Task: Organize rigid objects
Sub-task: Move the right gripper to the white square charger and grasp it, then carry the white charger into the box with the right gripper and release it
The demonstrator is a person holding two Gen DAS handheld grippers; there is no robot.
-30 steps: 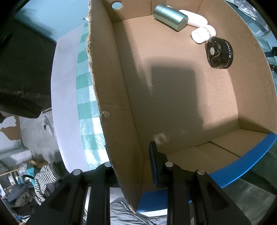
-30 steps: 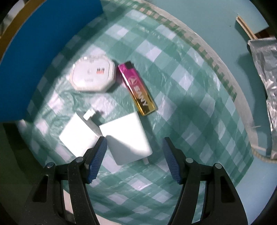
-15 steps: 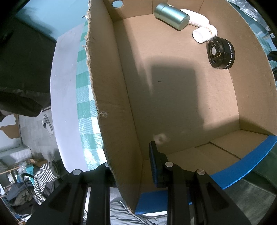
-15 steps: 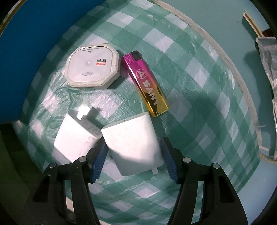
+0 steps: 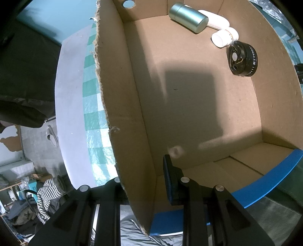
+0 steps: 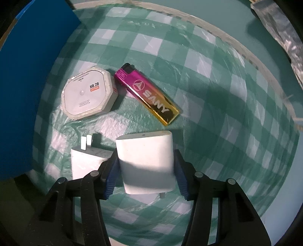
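1. The cardboard box [image 5: 189, 106] is pinned by its left wall, on which the left gripper [image 5: 144, 181] is clamped with one finger outside and one inside; this hold is best kept steady so the box does not slide.
2. Inside the box, at its far right corner, a teal metal tin [image 5: 187, 18], a white bottle [image 5: 224, 36] and a black round part [image 5: 242, 58] are already gathered; the near floor is left free.
3. On the checked cloth [image 6: 217, 94], the right gripper [image 6: 145, 164] is closing around the larger white charger [image 6: 144, 160], which sits between the blue pads; the left pad looks to be touching its side, while a sliver of gap seems to remain at the right.
4. The squeeze should be finished squarely on the two flat sides, well above the prong at the near edge, so the smooth block is not twisted out.
5. The smaller white adapter [image 6: 85, 160] lies just beside the left finger and should not be nudged or caught.
6. The octagonal white case [image 6: 89, 94] and the pink-and-gold lighter [image 6: 149, 94] lie farther off, apparently left for later.
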